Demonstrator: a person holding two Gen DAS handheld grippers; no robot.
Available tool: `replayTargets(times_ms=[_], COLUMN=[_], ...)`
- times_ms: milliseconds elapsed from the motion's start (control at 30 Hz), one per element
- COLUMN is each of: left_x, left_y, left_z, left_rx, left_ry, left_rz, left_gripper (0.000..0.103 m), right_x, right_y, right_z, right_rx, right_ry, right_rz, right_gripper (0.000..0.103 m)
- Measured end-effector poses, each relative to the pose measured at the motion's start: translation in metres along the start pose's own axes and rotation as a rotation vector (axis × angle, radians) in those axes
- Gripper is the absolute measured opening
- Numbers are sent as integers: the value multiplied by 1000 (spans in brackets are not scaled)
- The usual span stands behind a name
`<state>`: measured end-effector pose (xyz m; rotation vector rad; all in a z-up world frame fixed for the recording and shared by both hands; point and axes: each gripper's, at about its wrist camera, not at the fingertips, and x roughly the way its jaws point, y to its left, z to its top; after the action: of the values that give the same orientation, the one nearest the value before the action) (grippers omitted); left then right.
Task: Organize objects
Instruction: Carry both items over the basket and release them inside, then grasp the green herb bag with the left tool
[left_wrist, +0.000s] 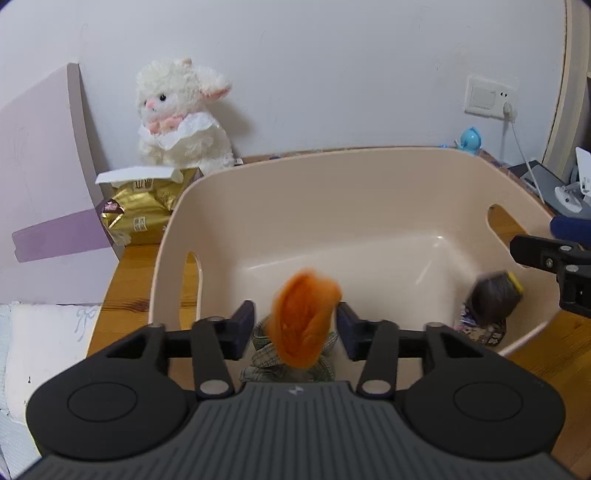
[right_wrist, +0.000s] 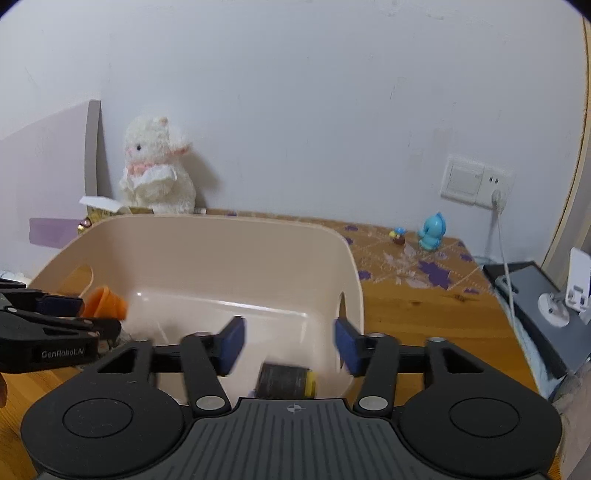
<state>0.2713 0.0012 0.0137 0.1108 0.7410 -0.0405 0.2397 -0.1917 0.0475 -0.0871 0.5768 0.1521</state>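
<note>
A pale beige plastic tub (left_wrist: 354, 192) with cut-out handle slots in its end walls stands on the wooden tabletop (left_wrist: 125, 291), and everything else can be placed from it.

The left gripper (left_wrist: 295, 328) hangs over the tub's near rim with its blue-padded fingers (left_wrist: 242, 325) spread apart. Between them, blurred, sits a small doll with orange felt hair (left_wrist: 304, 321) and a checked green-grey cloth body; neither pad clearly presses on it, so it seems loose in the gap rather than clamped. In the right wrist view this doll (right_wrist: 105, 302) shows at the tub's left end, just beside the left gripper's black arm.

The right gripper (right_wrist: 290, 345) is also over the near rim, toward the tub's right end, fingers (right_wrist: 232, 343) wide apart and gripping nothing. Below them, inside the tub against its near wall, lies a second small doll with dark brown hair and a yellow band (right_wrist: 286, 380) — in the left wrist view it (left_wrist: 493, 301) rests in the tub's right near corner on a patterned purple cloth body, blurred.

Behind the tub's left end a white plush rabbit with pink ears (left_wrist: 181, 110) leans at the wall above a crumpled gold foil packet (left_wrist: 144, 210). Beyond the tub's right end stands a small blue toy figure (right_wrist: 432, 232) on a purple-patterned cloth (right_wrist: 406, 266), under a white wall socket (right_wrist: 474, 182).
</note>
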Motion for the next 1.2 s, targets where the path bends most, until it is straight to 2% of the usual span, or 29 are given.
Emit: replayTargets(times_ms=[67, 233, 367, 433, 600, 767, 1200], left_x=[-11, -39, -61, -71, -91, -100, -80], left_y=[0, 1, 2, 2, 0, 0, -18], left_z=[0, -3, -12, -18, -37, -59, -101], left_rx=[1, 5, -21, -30, -28, -36, -23], left_ry=[-23, -65, -76, -77, -76, -44, 93], left_rz=[19, 23, 18, 11, 13, 8, -49], left_gripper=[81, 83, 88, 88, 89, 89, 89], right_x=[-10, -39, -58, -65, -80, -91, -76], right_y=[0, 0, 1, 1, 8, 14, 6], right_z=[2, 2, -6, -13, -31, -47, -90], right_rx=[-7, -4, -2, 2, -25, -42, -34], right_ry=[-24, -65, -66, -54, -7, 33, 182], right_rz=[-6, -7, -9, -2, 3, 6, -2], right_gripper=[72, 91, 94, 100, 103, 103, 103])
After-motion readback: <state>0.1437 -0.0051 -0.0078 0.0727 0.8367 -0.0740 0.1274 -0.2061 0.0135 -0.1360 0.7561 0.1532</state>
